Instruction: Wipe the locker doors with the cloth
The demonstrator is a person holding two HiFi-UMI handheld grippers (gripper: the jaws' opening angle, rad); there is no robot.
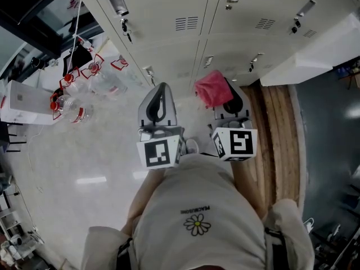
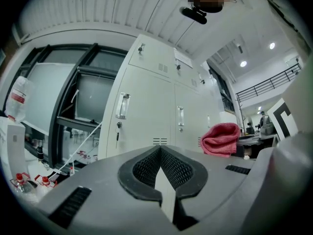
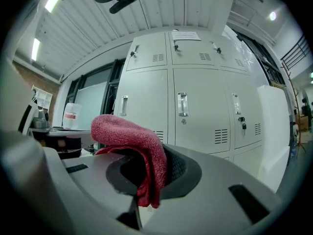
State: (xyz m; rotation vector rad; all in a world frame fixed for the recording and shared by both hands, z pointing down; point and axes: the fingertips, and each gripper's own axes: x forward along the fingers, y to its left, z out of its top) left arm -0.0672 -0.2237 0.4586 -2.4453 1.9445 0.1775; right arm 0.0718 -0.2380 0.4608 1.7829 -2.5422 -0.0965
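The red cloth (image 1: 211, 88) is bunched up and clamped in my right gripper (image 1: 229, 99); its folds drape over the jaws in the right gripper view, where the cloth (image 3: 133, 137) hides the fingertips. The pale grey locker doors (image 1: 169, 32) stand ahead of both grippers, a short way off; neither the cloth nor a gripper touches them. My left gripper (image 1: 161, 90) is held beside the right one, shut with nothing between its jaws. From the left gripper (image 2: 159, 153) the cloth (image 2: 221, 138) shows off to the right in front of the lockers (image 2: 146, 106). Doors with handles and vents (image 3: 195, 111) fill the right gripper view.
Several clear plastic bottles with red caps (image 1: 73, 97) lie on the floor at the left, near a window frame (image 1: 39, 16). A wooden platform (image 1: 278, 134) runs under the right side of the lockers. A white box (image 1: 315, 58) juts out at the right.
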